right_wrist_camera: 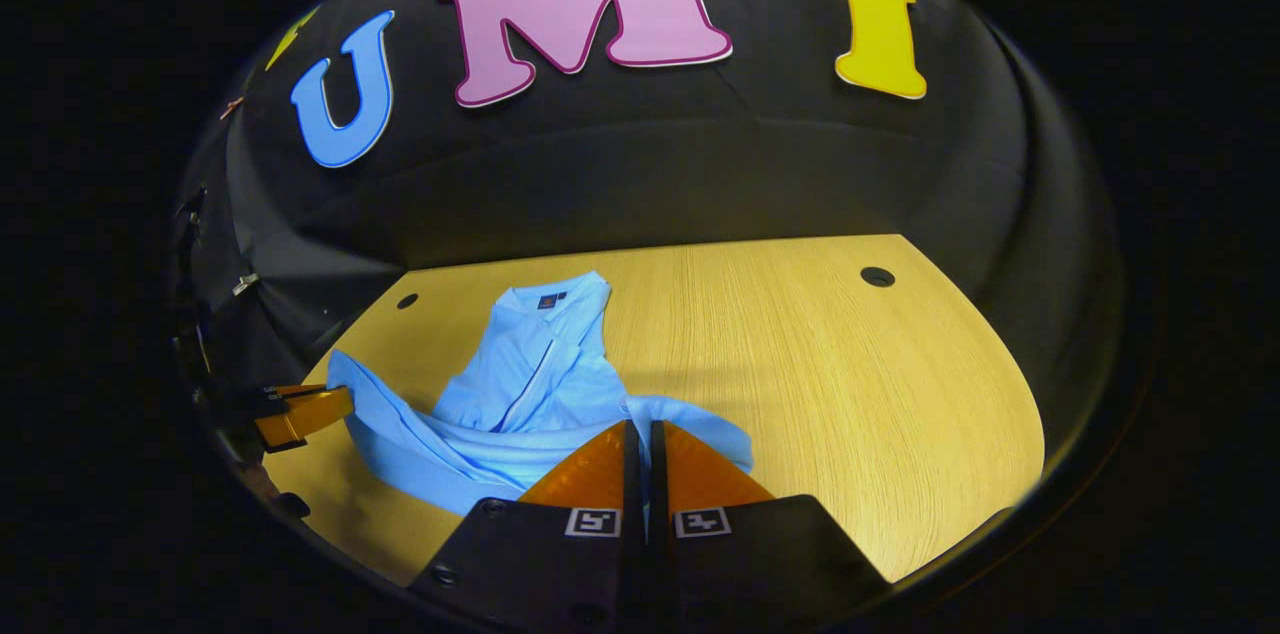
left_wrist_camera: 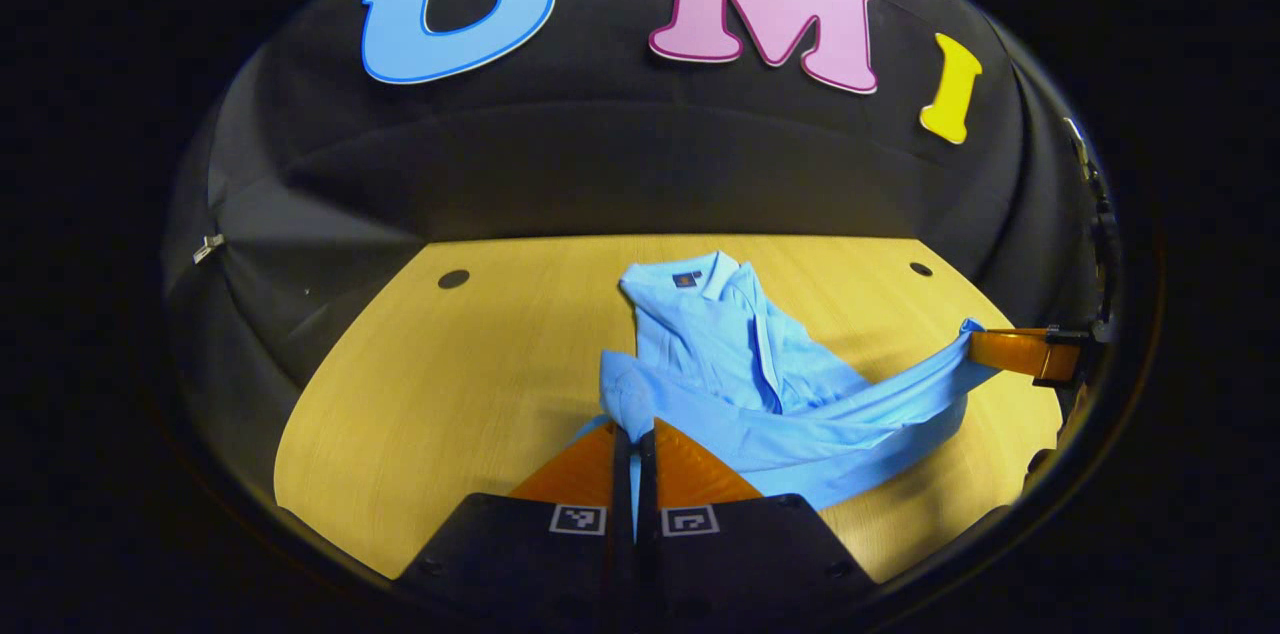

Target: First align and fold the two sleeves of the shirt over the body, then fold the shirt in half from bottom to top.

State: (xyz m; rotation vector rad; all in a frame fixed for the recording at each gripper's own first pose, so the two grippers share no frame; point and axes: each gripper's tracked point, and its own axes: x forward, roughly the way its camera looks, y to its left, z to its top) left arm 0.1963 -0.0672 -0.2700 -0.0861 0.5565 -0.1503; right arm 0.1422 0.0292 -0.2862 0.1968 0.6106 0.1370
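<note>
Left gripper point(left_wrist_camera: 634, 434): two fingers drawn close together, clenched on a bunched corner of the hem of the light blue collared cotton shirt point(left_wrist_camera: 740, 364); a sliver of cloth shows in the slit between them. Right gripper point(right_wrist_camera: 640, 429): fingers likewise drawn together, pinching the opposite hem corner, cloth spilling to either side of the tips. The left gripper view also catches the right gripper at the frame's right edge, the hem stretched across as a taut band between the two holds.

Shirt: collar end lies flat on the pale wood-grain table point(right_wrist_camera: 820, 364), collar point(left_wrist_camera: 715, 274) toward the booth wall, placket running down the middle. Body reads narrow, so the sleeves appear already folded inward, though they cannot be picked out singly. Lower part is lifted off the table and hangs between the grippers, partly draped over the chest.

Stage, as judged: bottom-to-top fold under way, hem not yet laid at the collar.

Handling: light, soft, limp fabric; no stiffness of its own, sags wherever unsupported, slides readily on the smooth tabletop. Corner holds are the right places to take it; even tension between them should keep the hem straight. Risk: a thin pinch may slip, or dragging may pull the folded sleeves askew.

Table: two small dark round holes point(right_wrist_camera: 877, 276) near the far edge, well apart from the shirt.
</note>
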